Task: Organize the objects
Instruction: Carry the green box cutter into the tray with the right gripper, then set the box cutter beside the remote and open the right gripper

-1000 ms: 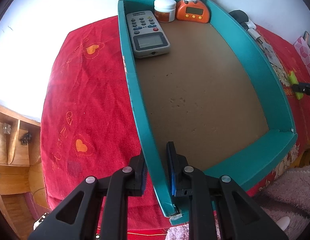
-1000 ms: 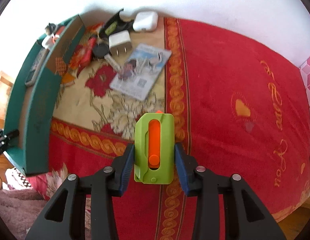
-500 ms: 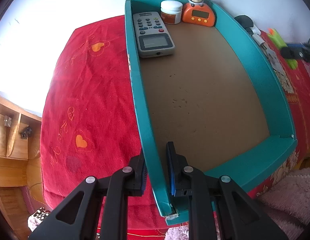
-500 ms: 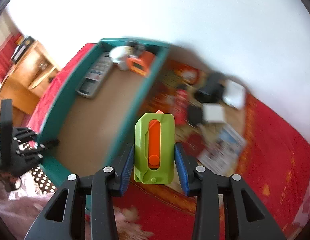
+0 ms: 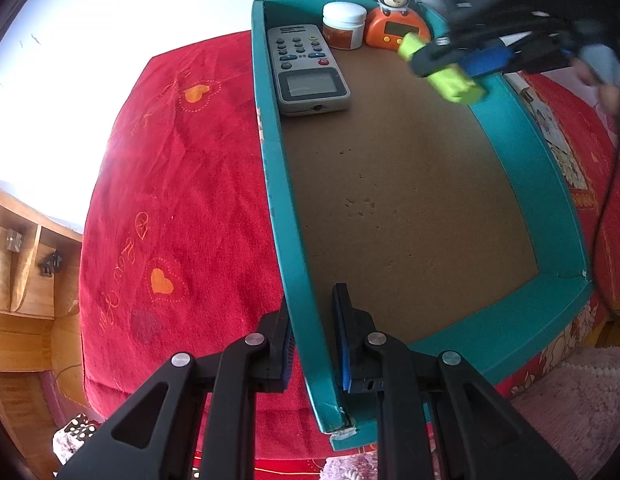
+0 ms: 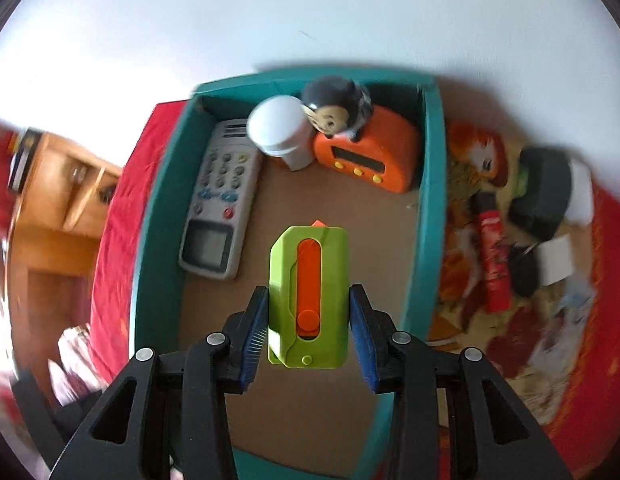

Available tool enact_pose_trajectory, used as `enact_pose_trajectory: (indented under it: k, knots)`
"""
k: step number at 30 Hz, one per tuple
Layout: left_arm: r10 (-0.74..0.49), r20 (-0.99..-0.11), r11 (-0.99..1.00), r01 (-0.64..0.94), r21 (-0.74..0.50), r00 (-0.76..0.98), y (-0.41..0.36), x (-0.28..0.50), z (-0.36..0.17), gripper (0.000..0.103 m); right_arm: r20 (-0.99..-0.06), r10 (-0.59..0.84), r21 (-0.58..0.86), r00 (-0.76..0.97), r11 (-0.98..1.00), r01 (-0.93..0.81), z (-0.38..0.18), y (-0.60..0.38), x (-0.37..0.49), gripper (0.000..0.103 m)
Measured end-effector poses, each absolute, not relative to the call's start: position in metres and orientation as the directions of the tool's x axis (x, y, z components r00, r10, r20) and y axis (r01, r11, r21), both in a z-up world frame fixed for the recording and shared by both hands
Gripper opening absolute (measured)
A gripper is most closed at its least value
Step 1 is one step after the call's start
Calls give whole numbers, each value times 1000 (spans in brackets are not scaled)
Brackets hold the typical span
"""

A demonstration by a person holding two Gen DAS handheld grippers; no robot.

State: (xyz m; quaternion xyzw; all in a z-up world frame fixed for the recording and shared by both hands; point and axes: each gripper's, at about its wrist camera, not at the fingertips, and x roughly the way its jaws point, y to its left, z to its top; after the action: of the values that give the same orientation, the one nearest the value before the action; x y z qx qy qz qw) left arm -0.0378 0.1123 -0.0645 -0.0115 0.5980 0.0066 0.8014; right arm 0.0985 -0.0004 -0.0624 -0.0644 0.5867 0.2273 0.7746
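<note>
My left gripper (image 5: 312, 336) is shut on the left wall of the teal box (image 5: 290, 240). My right gripper (image 6: 308, 334) is shut on a green utility knife with an orange slider (image 6: 308, 296) and holds it above the box floor; knife and gripper also show in the left wrist view (image 5: 450, 72) over the box's far right. At the box's far end lie a grey remote (image 5: 308, 76), a white-lidded jar (image 5: 344, 24) and an orange monkey timer (image 5: 396, 26).
The box (image 6: 430, 200) sits on a red cloth (image 5: 170, 180). To its right on the patterned cloth lie a red tube (image 6: 494, 256), a white charger (image 6: 558, 260), a black case (image 6: 546, 196) and keys. A wooden cabinet (image 5: 18, 280) stands at left.
My right gripper has carried the green knife from over the red cloth leftward to above the box interior. My left gripper has kept its hold on the box wall.
</note>
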Motion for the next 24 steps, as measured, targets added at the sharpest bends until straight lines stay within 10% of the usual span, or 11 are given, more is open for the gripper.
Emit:
enact_pose_trajectory:
  k: [24]
  knots:
    - [-25,-956,999,-24,-33,291,119,-38,-65,14,-950,161,48,269,922,-383,-87,78,126,41]
